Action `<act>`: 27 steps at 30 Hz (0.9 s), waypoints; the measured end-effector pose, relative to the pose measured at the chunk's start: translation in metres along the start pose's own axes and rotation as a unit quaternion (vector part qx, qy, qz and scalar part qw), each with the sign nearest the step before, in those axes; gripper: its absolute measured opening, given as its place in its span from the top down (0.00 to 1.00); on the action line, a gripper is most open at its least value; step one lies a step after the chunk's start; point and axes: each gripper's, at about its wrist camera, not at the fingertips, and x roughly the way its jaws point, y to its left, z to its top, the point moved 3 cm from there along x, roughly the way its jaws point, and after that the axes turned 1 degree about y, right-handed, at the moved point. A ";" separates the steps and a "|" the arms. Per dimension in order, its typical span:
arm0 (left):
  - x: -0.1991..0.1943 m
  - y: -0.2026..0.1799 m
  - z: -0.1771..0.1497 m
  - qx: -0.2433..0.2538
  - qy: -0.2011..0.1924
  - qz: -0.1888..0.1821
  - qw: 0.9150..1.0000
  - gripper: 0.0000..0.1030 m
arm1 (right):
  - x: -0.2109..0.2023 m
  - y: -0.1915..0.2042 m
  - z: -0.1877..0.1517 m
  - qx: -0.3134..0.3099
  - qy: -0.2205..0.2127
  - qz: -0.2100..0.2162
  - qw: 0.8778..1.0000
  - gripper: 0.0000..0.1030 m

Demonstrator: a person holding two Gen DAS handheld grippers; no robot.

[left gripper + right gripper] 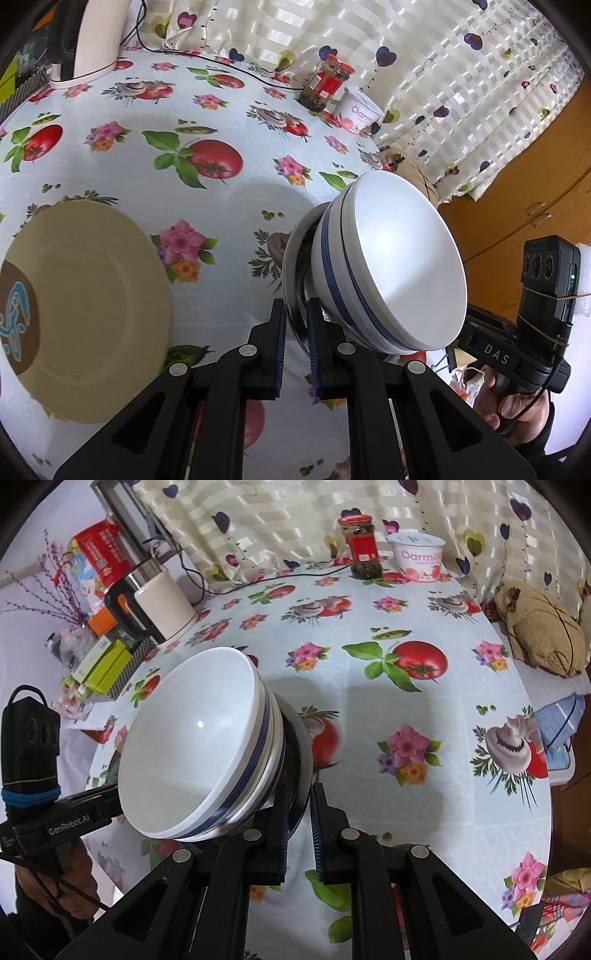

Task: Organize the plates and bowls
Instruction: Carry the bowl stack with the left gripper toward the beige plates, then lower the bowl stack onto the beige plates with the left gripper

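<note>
A stack of white bowls with blue bands (399, 266) (192, 753) rests in a shiny steel plate (291, 266) (304, 753), held tilted above the flowered tablecloth. My left gripper (296, 321) is shut on the plate's rim from one side. On the opposite rim my right gripper (299, 812) is shut as well. Each view shows the hand (517, 406) (62, 882) holding the other gripper beyond the bowls. A beige plate (92, 306) with a brown and blue mark lies flat on the table at the left of the left wrist view.
A white kettle (92, 37) (162, 605) with its cord stands at the table's far left. A red-lidded jar (327, 85) (364, 546) and a yogurt tub (360, 110) (419, 555) sit by the curtain. A burlap bag (539, 631) lies off the right edge.
</note>
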 end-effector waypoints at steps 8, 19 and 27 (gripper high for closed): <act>-0.021 0.017 0.002 -0.013 -0.019 0.009 1.000 0.89 | 0.002 0.024 0.007 -0.022 0.001 0.008 1.000 0.89; -0.057 0.055 0.000 -0.046 -0.047 0.035 0.997 0.89 | 0.014 0.073 0.020 -0.066 0.007 0.031 0.997 0.89; -0.080 0.086 -0.005 -0.074 -0.064 0.057 0.994 0.89 | 0.029 0.109 0.028 -0.099 0.016 0.047 0.994 0.89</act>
